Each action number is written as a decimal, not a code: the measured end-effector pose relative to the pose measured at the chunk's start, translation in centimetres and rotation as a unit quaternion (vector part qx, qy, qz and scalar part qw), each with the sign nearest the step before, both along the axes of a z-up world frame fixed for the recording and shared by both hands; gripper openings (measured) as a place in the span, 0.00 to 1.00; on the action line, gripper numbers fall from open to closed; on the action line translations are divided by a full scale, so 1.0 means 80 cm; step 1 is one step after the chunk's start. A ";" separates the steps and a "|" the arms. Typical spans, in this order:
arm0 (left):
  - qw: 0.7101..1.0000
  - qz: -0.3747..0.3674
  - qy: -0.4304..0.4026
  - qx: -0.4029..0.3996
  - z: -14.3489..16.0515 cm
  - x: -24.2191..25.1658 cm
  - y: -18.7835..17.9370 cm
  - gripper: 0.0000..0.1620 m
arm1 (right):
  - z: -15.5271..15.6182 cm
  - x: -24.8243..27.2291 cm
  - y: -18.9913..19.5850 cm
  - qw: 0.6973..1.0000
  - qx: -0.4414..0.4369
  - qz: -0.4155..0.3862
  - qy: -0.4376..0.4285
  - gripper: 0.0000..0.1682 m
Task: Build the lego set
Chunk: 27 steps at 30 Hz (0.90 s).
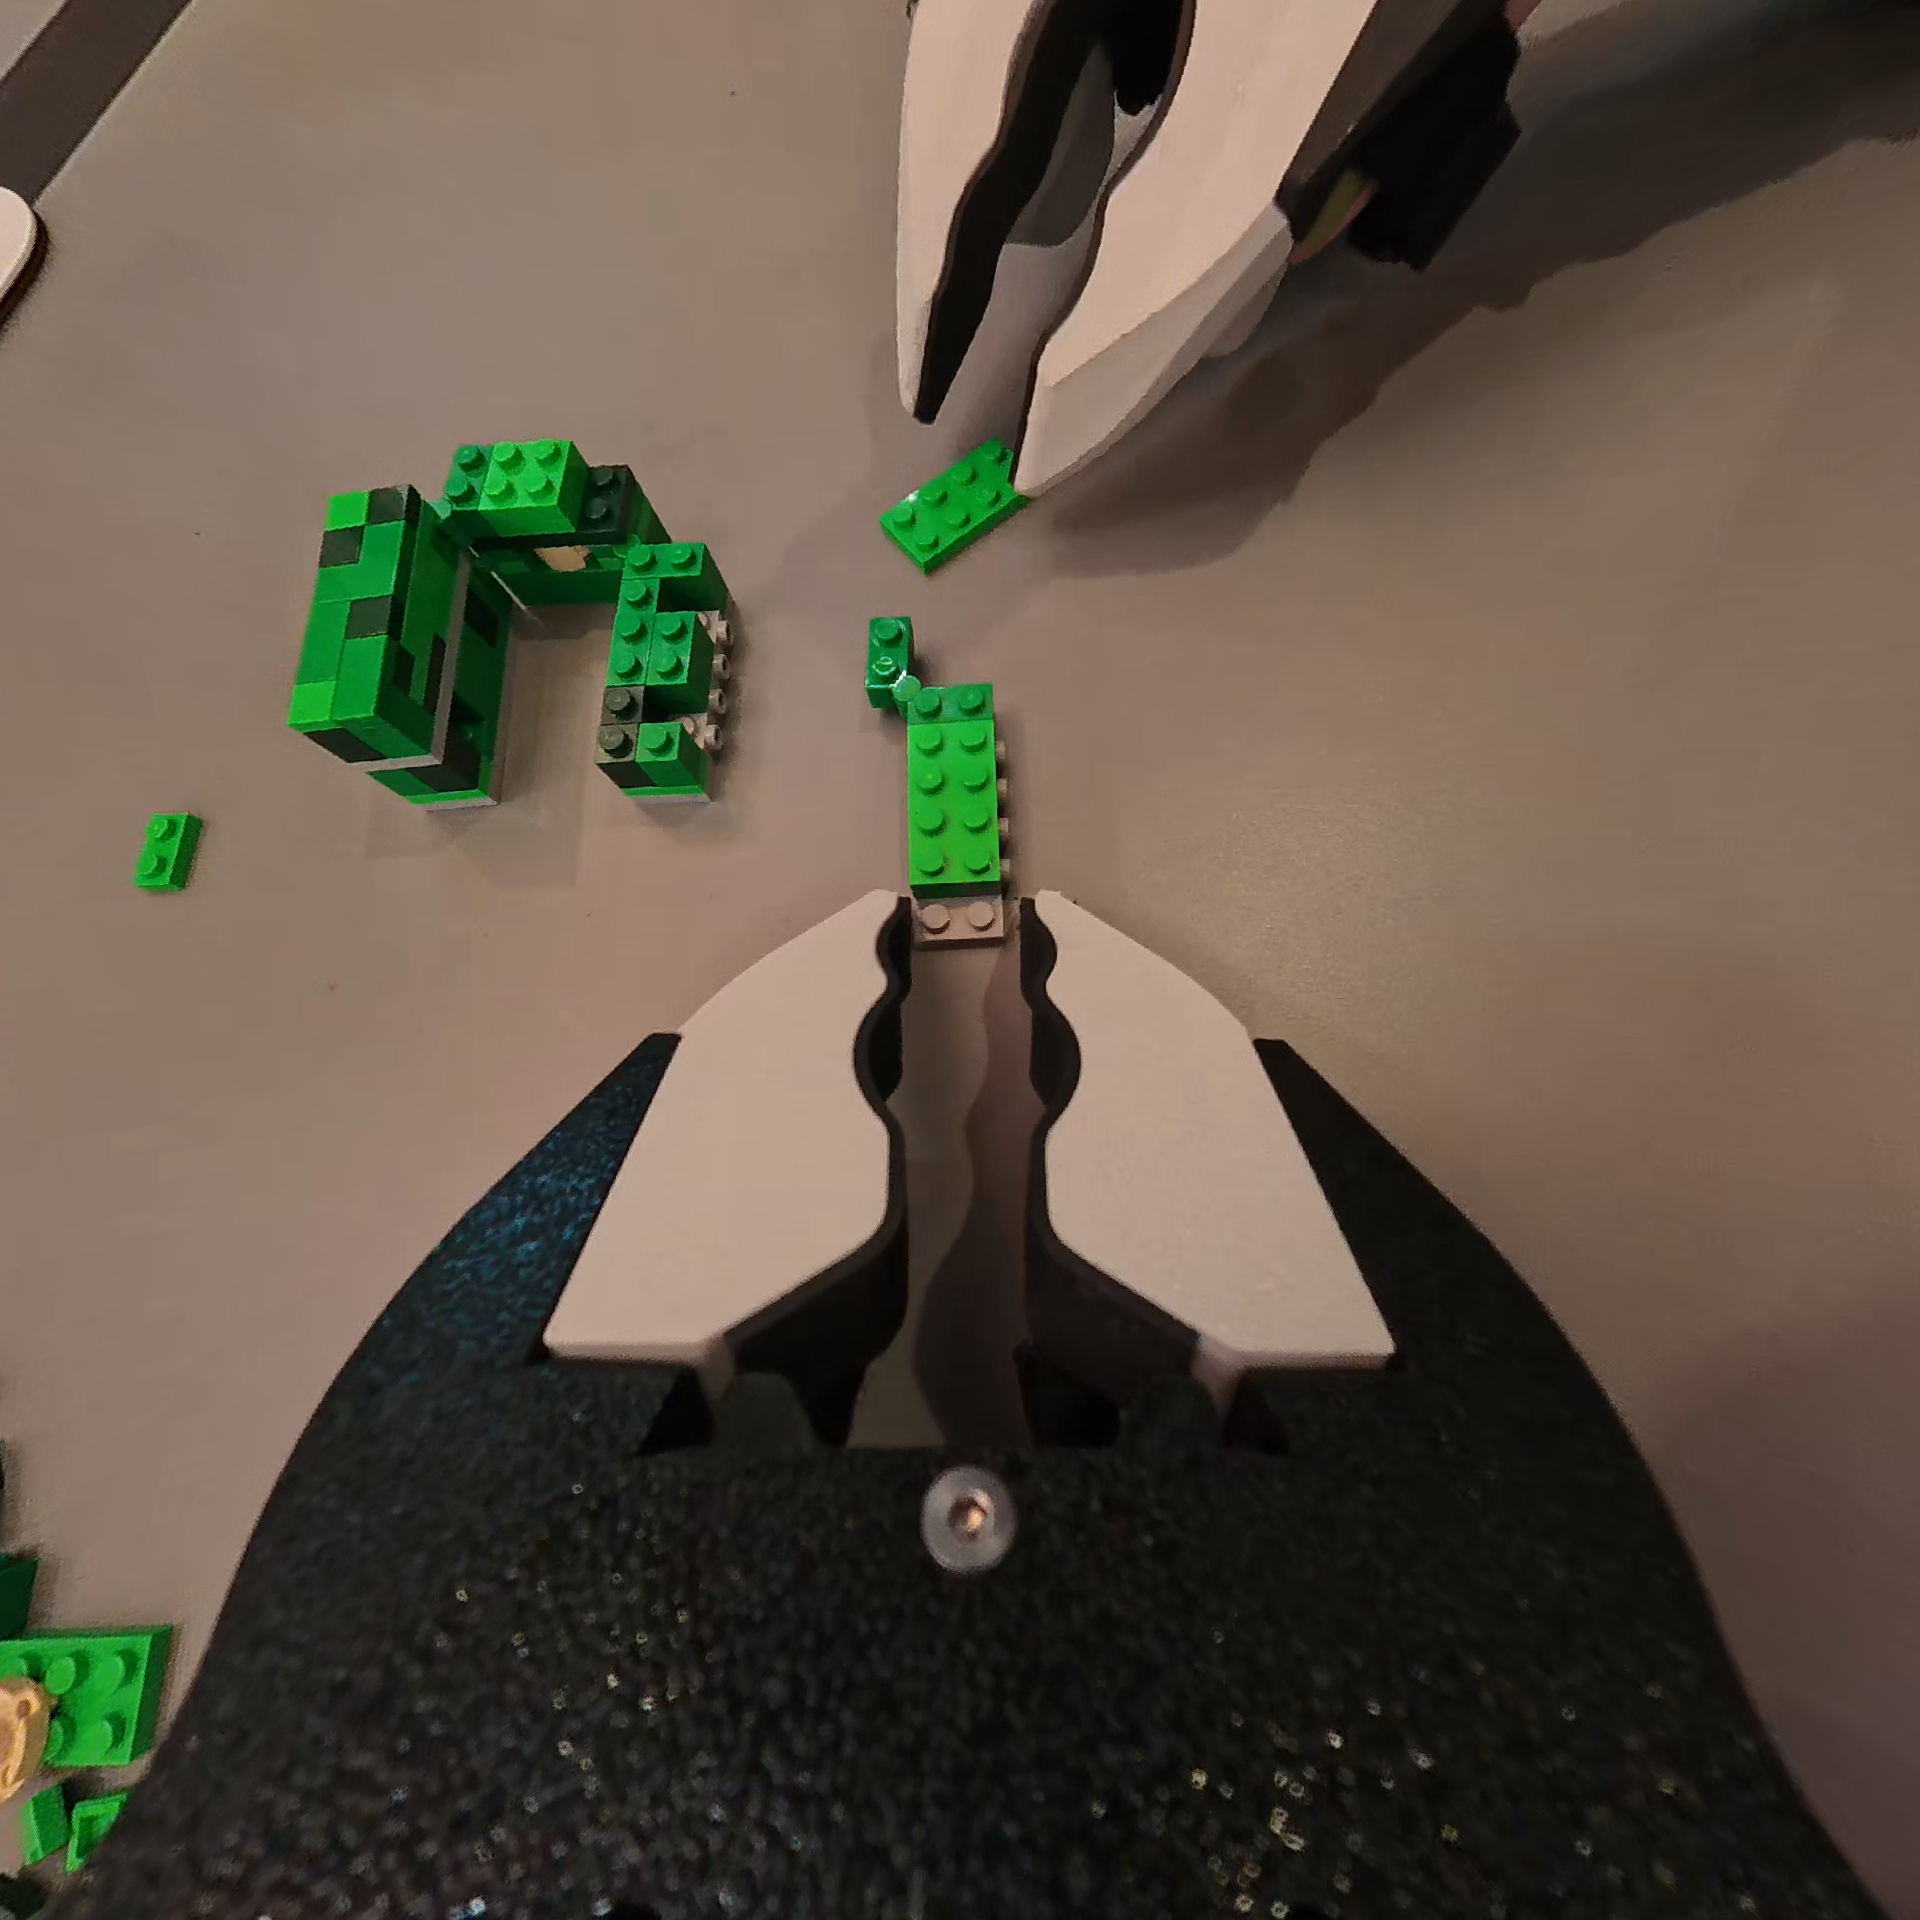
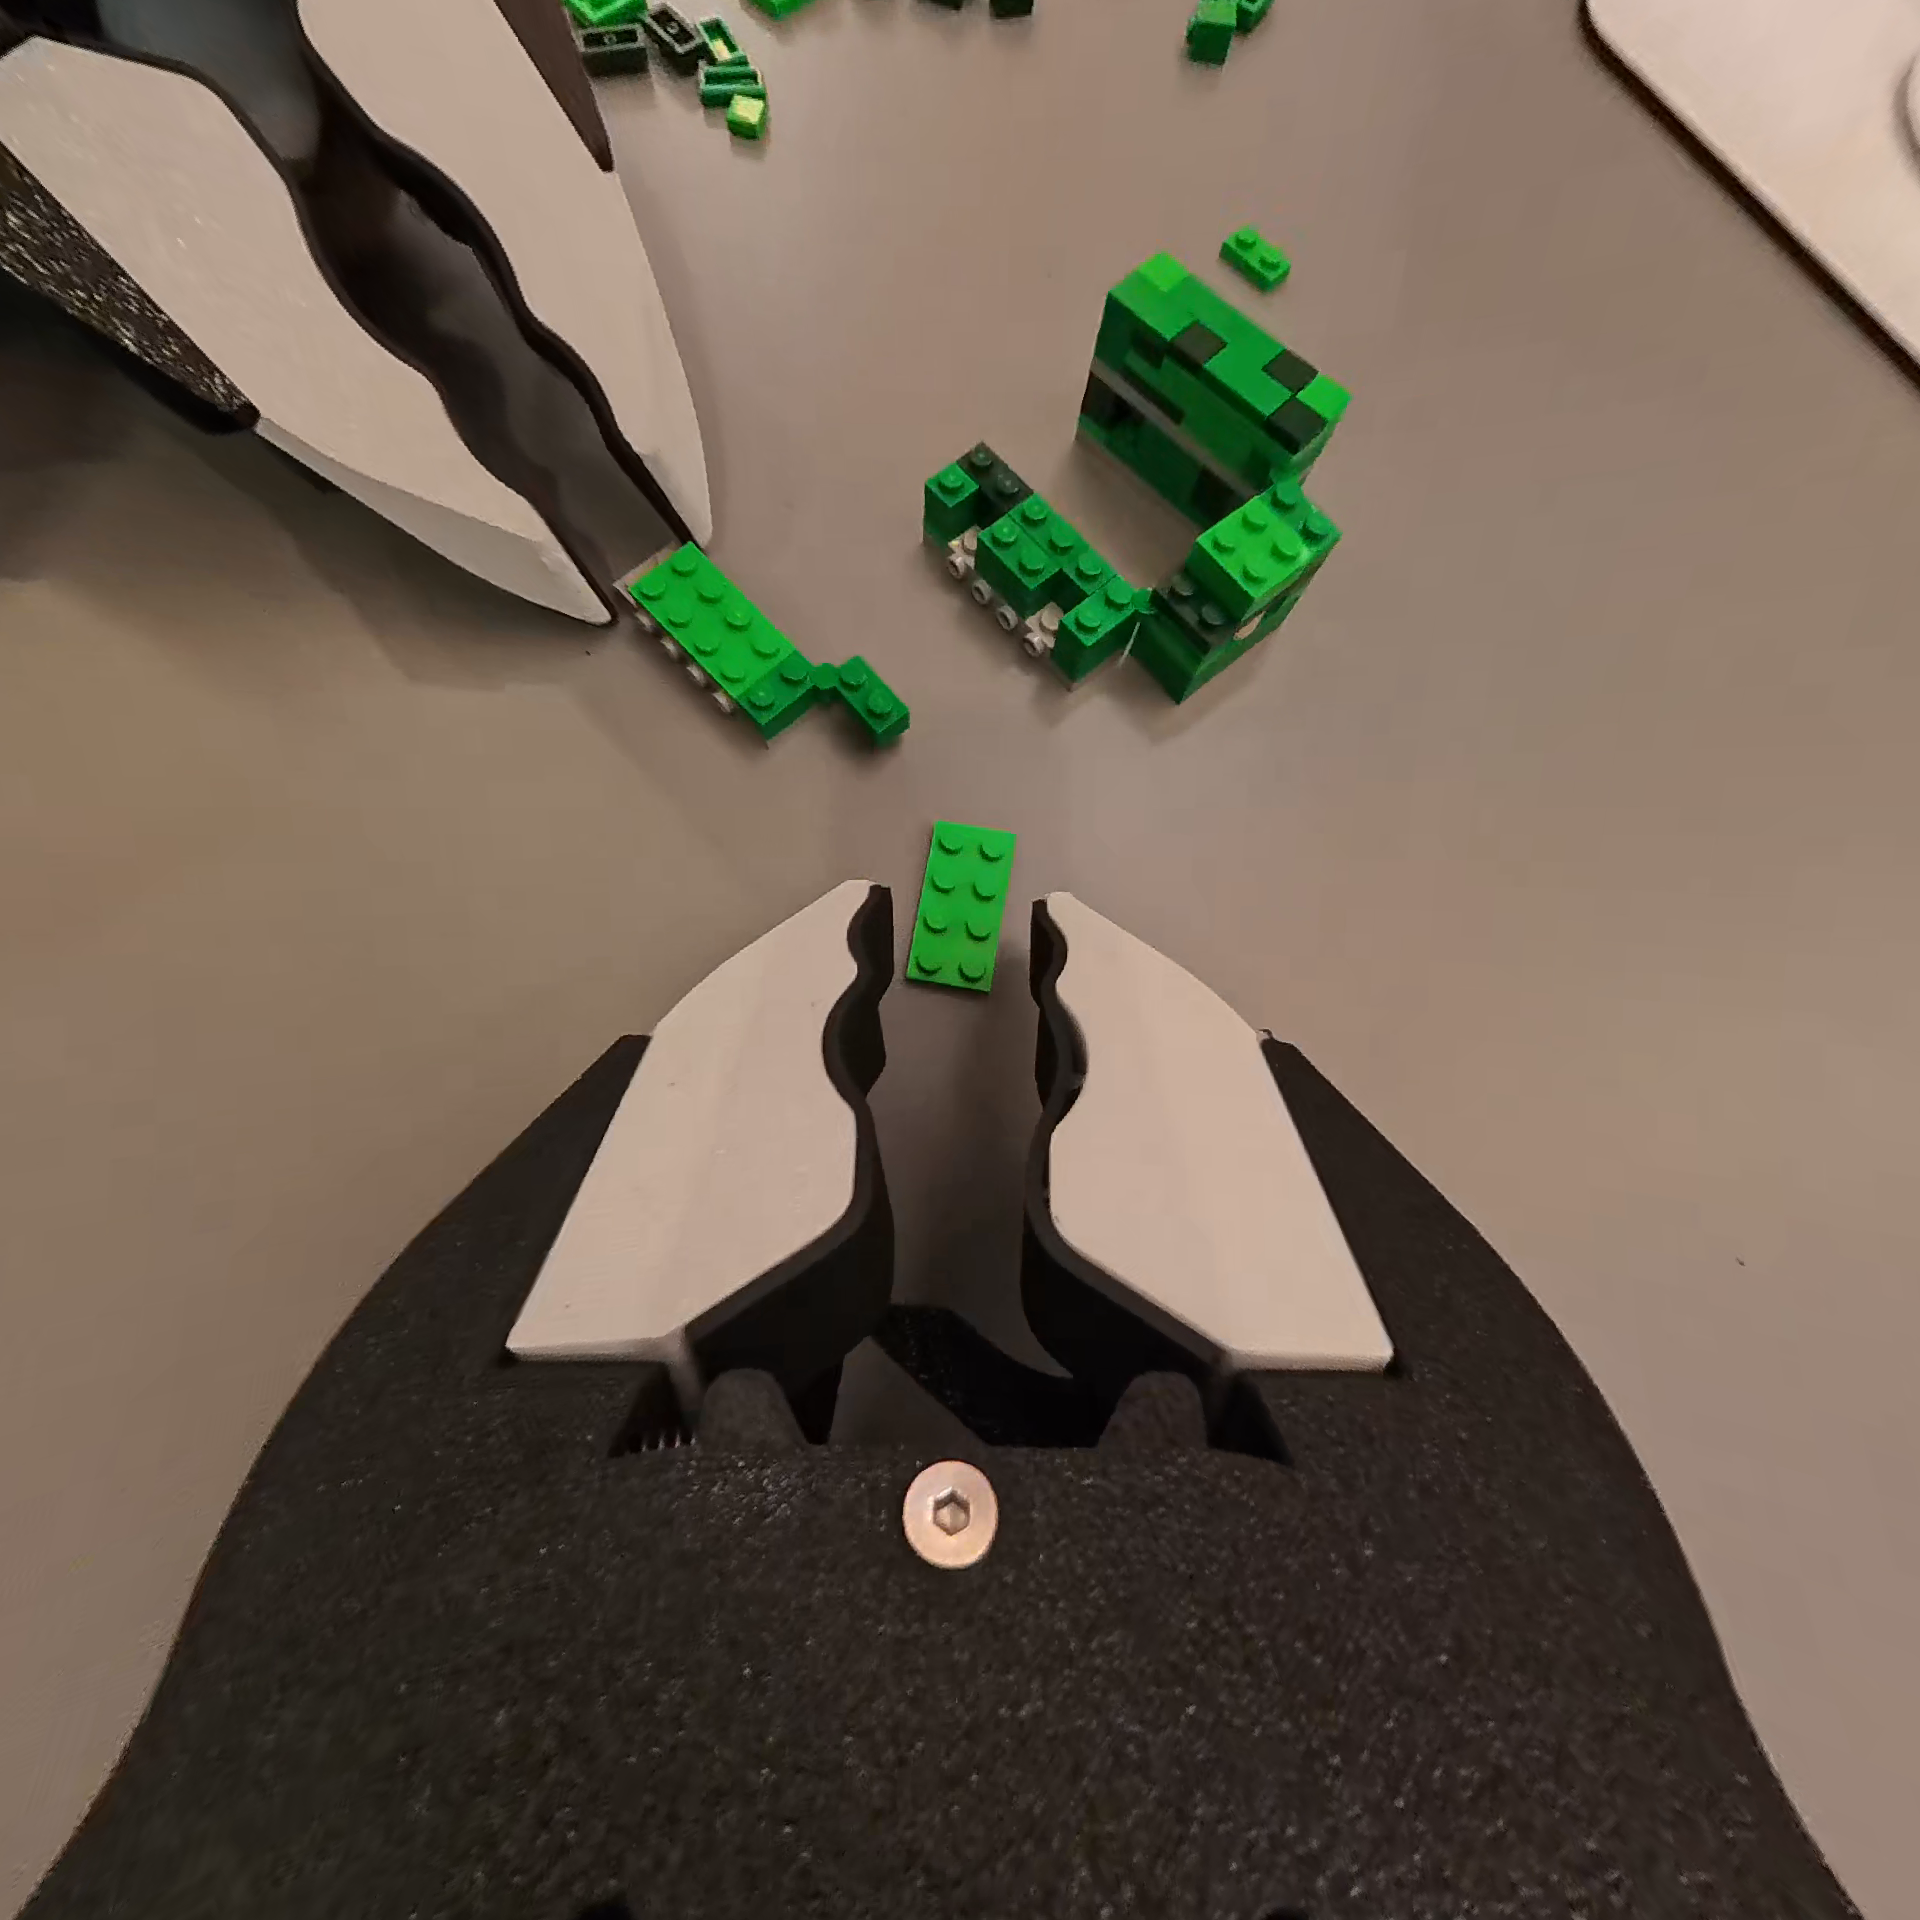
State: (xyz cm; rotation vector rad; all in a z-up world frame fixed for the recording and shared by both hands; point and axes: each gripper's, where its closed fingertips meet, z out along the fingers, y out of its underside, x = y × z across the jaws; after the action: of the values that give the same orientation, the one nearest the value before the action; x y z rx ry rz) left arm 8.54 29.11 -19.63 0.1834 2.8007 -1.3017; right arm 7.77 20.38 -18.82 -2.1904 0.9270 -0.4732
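Green flat plate (image 2: 961,906) lies between the parted, empty right gripper (image 2: 961,899) fingertips, long axis along them; the left gripper (image 1: 958,906) brackets the strip assembly (image 1: 956,795), grip unclear.

Your left wrist view looks steeply down along its own jaws onto the grey table (image 1: 1455,831), close in. Your right wrist view does likewise from the opposite side, facing back toward the first. Each catches the other gripper at its top edge: right gripper (image 1: 977,436) far in the left view, left gripper (image 2: 655,582) upper left in the right. Both share the green strip assembly (image 1: 951,800) (image 2: 727,634), flat green plate (image 1: 951,509) (image 2: 961,904) and U-shaped green build (image 1: 499,623) (image 2: 1164,520).
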 end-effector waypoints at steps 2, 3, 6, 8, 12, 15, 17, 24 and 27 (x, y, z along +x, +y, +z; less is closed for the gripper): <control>1.000 0.000 0.001 0.000 0.000 0.000 0.000 0.12 | -0.002 0.001 0.000 1.000 -0.018 -0.003 -0.011 0.15; 1.000 0.001 0.000 0.000 0.000 0.000 0.000 0.12 | -0.003 0.002 0.001 1.000 -0.025 -0.005 -0.012 0.15; 1.000 0.000 -0.001 0.000 0.000 0.000 0.000 0.12 | -0.009 0.001 0.002 0.999 -0.035 -0.007 -0.004 0.14; 1.000 0.000 -0.002 0.000 0.000 0.000 0.000 0.12 | -0.011 0.001 0.004 0.999 -0.031 -0.005 0.000 0.13; 1.000 0.000 -0.002 0.000 0.000 0.000 0.000 0.11 | -0.013 0.002 0.004 1.000 -0.011 -0.013 0.017 0.12; 1.000 0.005 -0.002 0.000 0.000 0.002 0.000 0.11 | -0.013 0.003 0.002 1.000 -0.008 -0.022 0.018 0.09; 1.000 0.006 -0.002 0.000 0.000 0.002 0.000 0.11 | -0.013 0.003 0.002 1.000 -0.007 -0.024 0.018 0.09; 1.000 0.003 -0.002 0.000 0.000 0.001 0.000 0.10 | 0.004 0.016 -0.008 0.998 -0.019 -0.034 -0.045 0.09; 1.000 0.003 -0.001 0.000 0.000 0.001 0.000 0.10 | 0.023 0.027 -0.022 0.994 -0.004 -0.051 -0.093 0.09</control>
State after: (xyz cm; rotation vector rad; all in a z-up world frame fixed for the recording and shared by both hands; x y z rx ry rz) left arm 8.64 29.08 -19.66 0.1766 2.7975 -1.2979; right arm 9.90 18.60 -16.99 -2.0722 0.9397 -0.7184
